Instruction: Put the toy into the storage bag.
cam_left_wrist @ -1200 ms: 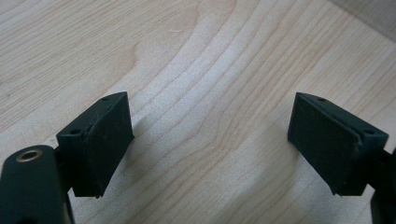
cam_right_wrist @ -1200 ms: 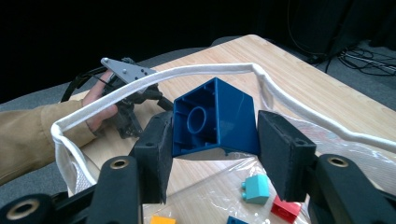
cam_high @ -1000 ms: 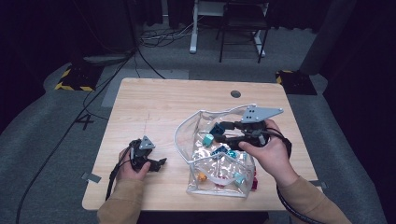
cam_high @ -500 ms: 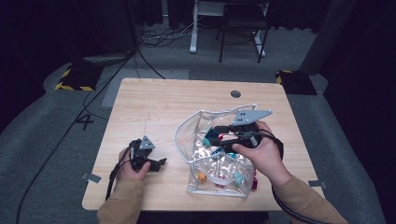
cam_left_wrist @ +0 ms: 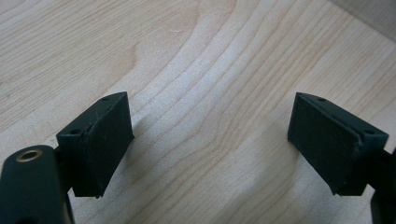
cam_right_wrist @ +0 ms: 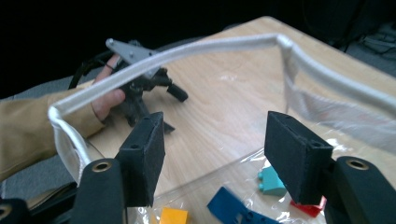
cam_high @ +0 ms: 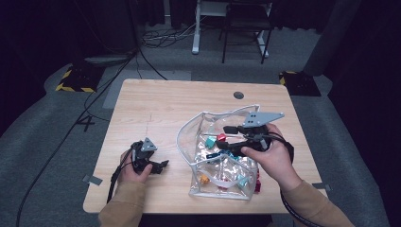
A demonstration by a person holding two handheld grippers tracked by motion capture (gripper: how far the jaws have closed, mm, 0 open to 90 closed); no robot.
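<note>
Pale matt wood-grain table (cam_high: 156,109), glossy clear plastic pouch (cam_high: 231,182), matt black claw pads (cam_left_wrist: 105,140)

The right gripper (cam_high: 227,139) moves left and lower than before, its open jaws now inside the clear bag (cam_high: 189,137).

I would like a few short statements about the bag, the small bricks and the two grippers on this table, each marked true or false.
1. The right gripper is open, its jaws inside the mouth of the clear bag. True.
2. The left gripper holds a red brick. False: its jaws are open with nothing between them, over bare table.
3. Coloured bricks lie inside the bag, among them a blue brick and an orange brick. True.
4. The bag lies near the left hand. False: it lies on the right side, by the right hand.
</note>
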